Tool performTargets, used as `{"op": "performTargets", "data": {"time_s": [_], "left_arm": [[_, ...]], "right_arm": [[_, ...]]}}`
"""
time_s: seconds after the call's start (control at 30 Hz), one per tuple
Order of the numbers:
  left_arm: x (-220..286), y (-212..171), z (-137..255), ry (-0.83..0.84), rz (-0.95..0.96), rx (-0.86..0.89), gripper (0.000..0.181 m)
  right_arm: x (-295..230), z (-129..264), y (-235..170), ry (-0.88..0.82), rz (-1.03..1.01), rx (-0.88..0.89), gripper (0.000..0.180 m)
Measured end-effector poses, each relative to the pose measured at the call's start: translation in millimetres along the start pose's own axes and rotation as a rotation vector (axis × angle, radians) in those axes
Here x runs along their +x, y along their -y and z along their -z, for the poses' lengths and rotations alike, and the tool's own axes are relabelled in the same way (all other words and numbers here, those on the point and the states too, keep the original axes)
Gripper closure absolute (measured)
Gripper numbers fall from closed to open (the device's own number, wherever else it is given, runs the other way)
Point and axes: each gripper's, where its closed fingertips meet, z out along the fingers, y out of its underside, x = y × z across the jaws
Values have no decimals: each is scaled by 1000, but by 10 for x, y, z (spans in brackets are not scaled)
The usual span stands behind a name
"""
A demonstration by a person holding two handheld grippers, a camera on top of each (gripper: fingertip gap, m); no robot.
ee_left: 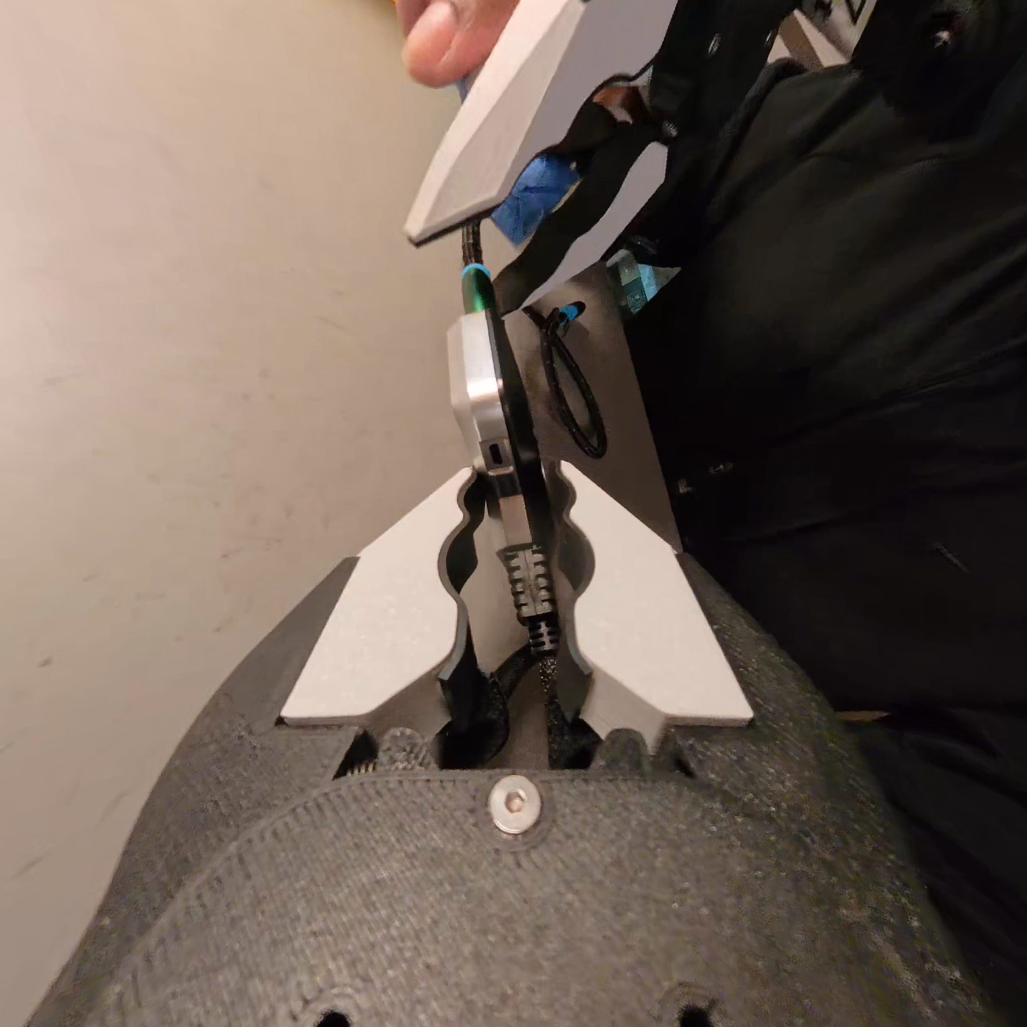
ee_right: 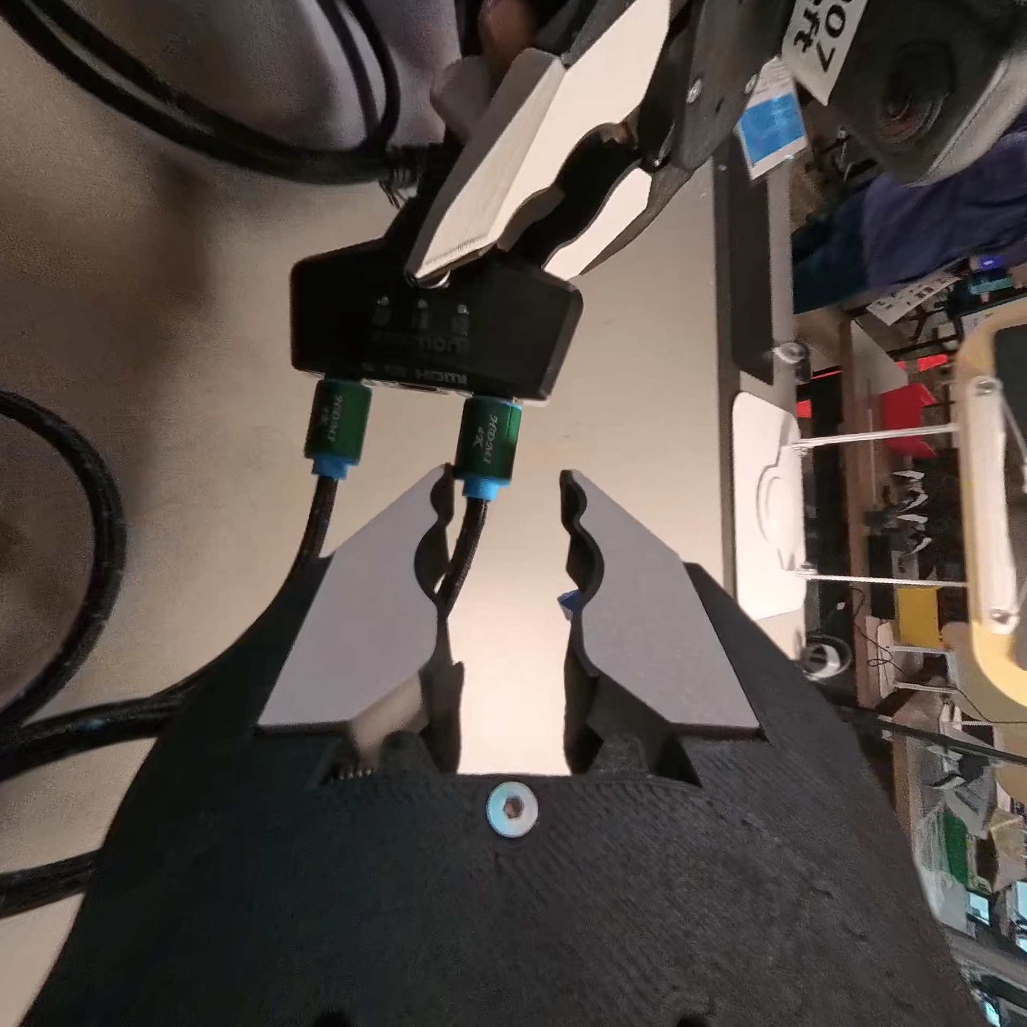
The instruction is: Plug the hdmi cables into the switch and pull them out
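Left gripper [ee_left: 514, 489] fingers clamp the switch [ee_right: 433, 333] above the desk [ee_right: 166, 278]; right gripper [ee_right: 503, 478] fingers spread apart, straddling one green plug [ee_right: 488, 444].

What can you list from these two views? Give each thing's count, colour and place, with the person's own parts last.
switch: one, black, held off the table
HDMI plugs: two, green with blue collars, side by side at the switch's near edge
braided cables: two, black, trailing from the plugs
other cables: several, black, beyond the switch
table: one, beige, beneath everything
left tool: one, grey and black, shut on the switch
right tool: one, grey and black, open, just short of one plug
thumb: one, top of the left wrist view
jacket: one, black, right side of that view
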Motion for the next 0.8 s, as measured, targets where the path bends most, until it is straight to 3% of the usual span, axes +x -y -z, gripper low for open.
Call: {"op": "performTargets", "data": {"time_s": [0.17, 0.47, 0.8], "left_arm": [[-110, -74, -113, -6, 50, 77, 157], [-118, -2, -297, 175, 89, 218, 150], [-186, 60, -432, 276, 115, 353, 158]], "right_arm": [[-156, -95, -84, 1, 37, 78, 159], [-318, -127, -65, 13, 28, 237, 160], [-337, -89, -137, 6, 18, 292, 160]]}}
